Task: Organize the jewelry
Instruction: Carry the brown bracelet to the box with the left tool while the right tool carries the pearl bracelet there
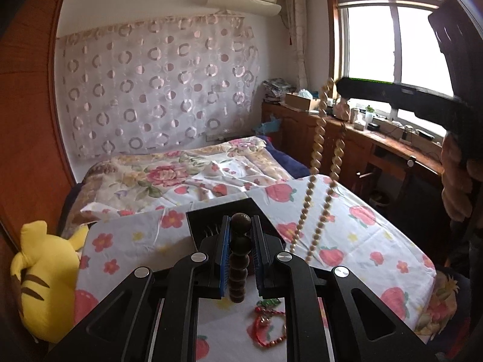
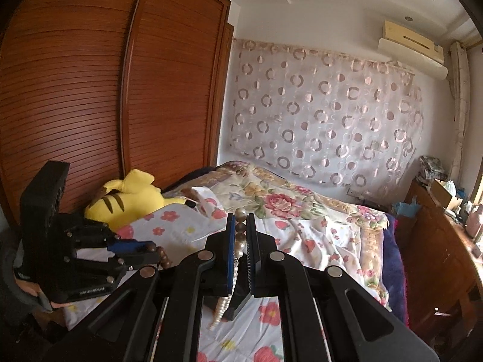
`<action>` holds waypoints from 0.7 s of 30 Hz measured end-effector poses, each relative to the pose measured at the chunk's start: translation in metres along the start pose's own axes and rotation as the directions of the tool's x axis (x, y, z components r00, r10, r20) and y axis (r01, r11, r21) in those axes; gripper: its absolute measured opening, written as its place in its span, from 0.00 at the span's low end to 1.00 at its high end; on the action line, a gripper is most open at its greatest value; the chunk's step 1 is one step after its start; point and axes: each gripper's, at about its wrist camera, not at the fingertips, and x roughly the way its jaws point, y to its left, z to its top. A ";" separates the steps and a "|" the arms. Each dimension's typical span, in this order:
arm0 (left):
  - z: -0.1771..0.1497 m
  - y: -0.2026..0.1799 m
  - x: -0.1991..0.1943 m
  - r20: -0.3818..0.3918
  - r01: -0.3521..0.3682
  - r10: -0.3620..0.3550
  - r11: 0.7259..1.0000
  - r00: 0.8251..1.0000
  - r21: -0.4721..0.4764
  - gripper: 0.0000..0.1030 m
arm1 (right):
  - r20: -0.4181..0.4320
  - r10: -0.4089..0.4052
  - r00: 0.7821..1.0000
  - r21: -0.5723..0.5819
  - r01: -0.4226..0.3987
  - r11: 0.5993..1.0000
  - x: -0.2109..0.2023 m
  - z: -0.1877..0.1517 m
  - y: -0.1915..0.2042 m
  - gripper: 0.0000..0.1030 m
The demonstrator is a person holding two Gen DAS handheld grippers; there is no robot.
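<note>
Left gripper: your left gripper (image 1: 241, 235) sits at the bottom centre of its own view, jaws nearly closed, clamped on the dark bead bracelet (image 1: 240, 259), whose brown beads run in a line between the blue pads. In the right wrist view it shows at the lower left (image 2: 145, 249), with the beads hanging at its tips.
Right gripper: your right gripper (image 2: 240, 235) has its jaws closed on the pearl necklace (image 2: 238, 242). A few beads stand above the tips and the white strand (image 2: 225, 304) dangles below. From the left wrist view it reaches in from the right edge (image 1: 342, 86), raised in front of the window (image 1: 392, 36), the necklace hanging down in two lines towards the sheet.
Black box: the black box (image 1: 211, 211) lies on the strawberry-print sheet (image 1: 362, 211), just beyond your left gripper's tips.
Red jewelry: a red and green beaded piece (image 1: 268, 322) lies on the sheet at the bottom centre.
Surroundings: yellow plush toy (image 1: 45, 277) at the lower left.
</note>
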 end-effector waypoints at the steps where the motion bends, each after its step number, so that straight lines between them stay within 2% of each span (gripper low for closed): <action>1: 0.002 0.001 0.003 -0.003 -0.002 0.002 1.000 1.000 0.002 0.12 | 0.001 -0.003 1.000 0.005 0.003 1.000 0.003 0.004 -0.003 0.08; 12: 0.006 0.008 0.032 -0.050 -0.032 0.032 0.999 0.998 -0.003 0.12 | -0.037 -0.062 0.997 0.022 0.062 0.998 0.056 0.042 -0.020 0.08; 21: 0.019 0.022 0.053 -0.061 -0.031 0.029 0.999 0.998 -0.030 0.12 | -0.123 -0.021 0.992 0.092 0.032 0.995 0.108 0.013 -0.030 0.08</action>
